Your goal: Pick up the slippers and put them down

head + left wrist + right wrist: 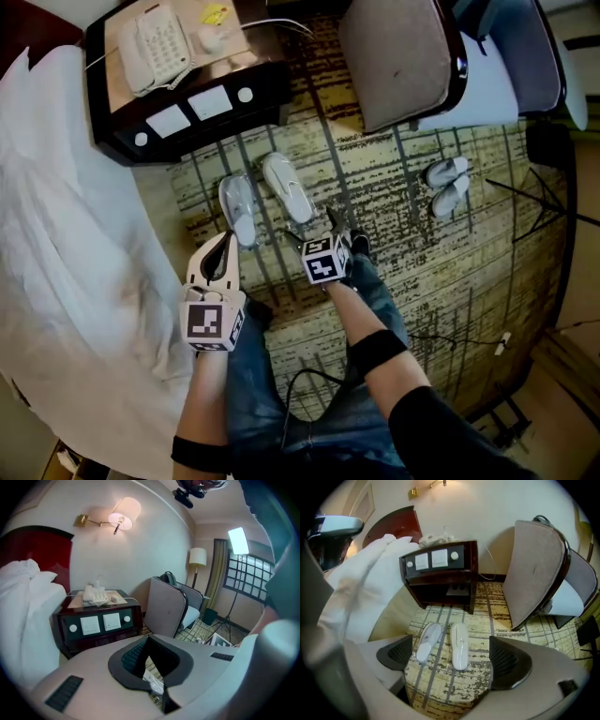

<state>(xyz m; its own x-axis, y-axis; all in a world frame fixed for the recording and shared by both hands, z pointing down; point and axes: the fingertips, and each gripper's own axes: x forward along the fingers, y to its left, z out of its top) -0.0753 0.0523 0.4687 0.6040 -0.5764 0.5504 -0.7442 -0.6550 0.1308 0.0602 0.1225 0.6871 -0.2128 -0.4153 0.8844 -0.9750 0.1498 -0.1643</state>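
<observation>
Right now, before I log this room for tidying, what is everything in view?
wrapped slippers: two, white, on carpet before nightstand
more slippers: two, white, on carpet near armchair
nightstand: one, dark brown, between bed and armchair
telephone: one, white, on nightstand
bed: one, white, left
armchair: at least one, brown-grey, right of nightstand
carpet: one, beige striped, floor
light stand: one, black, far right
left gripper: one, pale, jaws shut
right gripper: one, pale, jaws apart, nothing between

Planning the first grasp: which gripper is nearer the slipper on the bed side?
Left. The left gripper, fingers shut, hangs just beside the near end of that slipper. The right gripper, fingers open, is on the chair side, beyond the other slipper.
</observation>
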